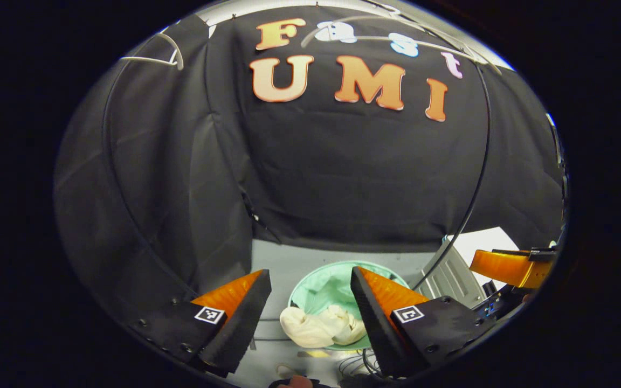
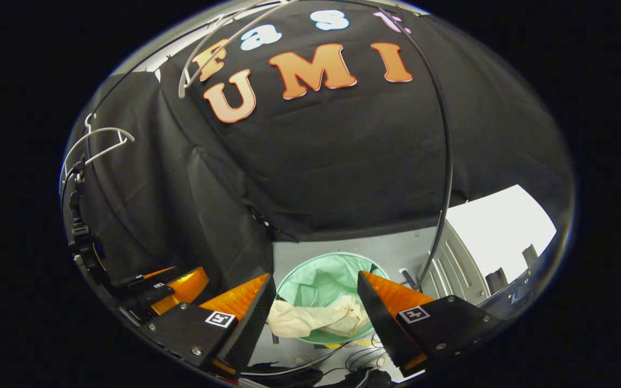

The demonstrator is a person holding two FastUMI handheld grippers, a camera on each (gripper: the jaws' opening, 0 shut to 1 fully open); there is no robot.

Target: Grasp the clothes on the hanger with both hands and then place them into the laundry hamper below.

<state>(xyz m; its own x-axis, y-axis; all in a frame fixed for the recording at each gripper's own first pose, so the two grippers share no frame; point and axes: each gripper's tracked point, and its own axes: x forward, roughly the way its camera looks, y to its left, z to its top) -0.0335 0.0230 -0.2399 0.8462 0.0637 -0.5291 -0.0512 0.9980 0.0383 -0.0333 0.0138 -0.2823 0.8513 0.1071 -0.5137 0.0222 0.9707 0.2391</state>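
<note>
- So the cream clothes (image 1: 318, 326) are sitting in the green laundry hamper (image 1: 310, 288) on the floor, bunched at the near rim, roughly 6 o'clock of the hamper opening, with part of the fabric drooping over the edge
- In the right gripper view the same clothes (image 2: 316, 319) spill over the hamper (image 2: 321, 280) rim toward 7 o'clock, which we'd guess is just how a limp bundle lands when it's let go from above
- Our left tongs (image 1: 310, 310) are spread wide with nothing between them, and they're held well above the hamper, looking down into it
- Right tongs (image 2: 316, 312) same story: released, wide apart, empty, held above the hamper
- White hangers (image 2: 97, 143) hang bare up at 10 o'clock in the right gripper view, another hanger (image 1: 154, 54) at 11 o'clock in the left one, so no garment left up there that we can see
- Our read: task looks basically done, the only nitpick being the bit of cloth hanging over the rim, which might want a nudge inward
</note>
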